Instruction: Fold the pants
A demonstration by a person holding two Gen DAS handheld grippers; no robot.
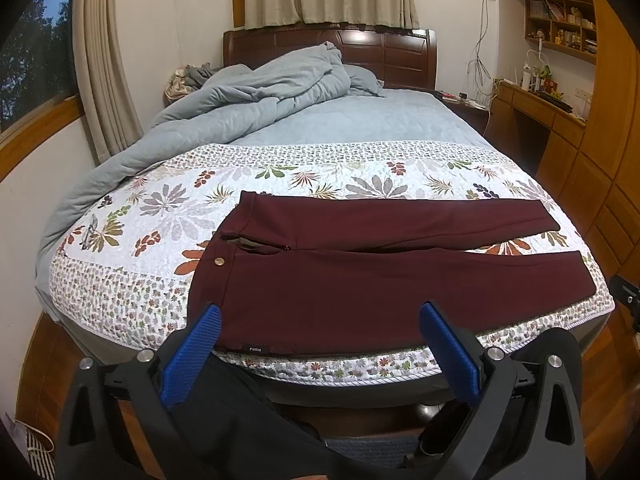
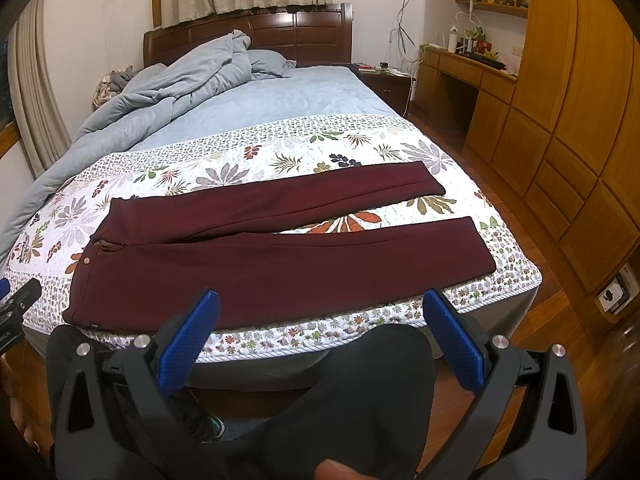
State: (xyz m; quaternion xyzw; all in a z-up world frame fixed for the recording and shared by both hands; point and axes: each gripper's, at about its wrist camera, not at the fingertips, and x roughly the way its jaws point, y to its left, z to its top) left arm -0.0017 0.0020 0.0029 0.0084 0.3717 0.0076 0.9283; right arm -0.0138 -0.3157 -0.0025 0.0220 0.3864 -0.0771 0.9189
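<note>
Maroon pants [image 1: 384, 264] lie flat and unfolded across the foot of a bed, on a white quilt [image 1: 328, 168] printed with leaves and flowers. The waistband, with a small round metal button [image 1: 219, 262], points to the left side of the bed, and the two legs stretch out to the right, slightly parted so a strip of quilt shows between them near the hems. The nearer leg runs close along the bed's front edge.

The left gripper [image 1: 320, 354] hovers before that front edge, its blue-padded fingers [image 1: 191, 360] spread wide apart and holding nothing. The right gripper [image 2: 320, 346] is likewise released, fingers wide and empty, short of the pants and not touching them.

Farther up the bed, a rumpled grey-blue comforter [image 1: 224, 112] is heaped toward the left, in front of a dark wooden headboard [image 1: 384, 52]. Wooden cabinets [image 2: 576, 128] line the right wall.
</note>
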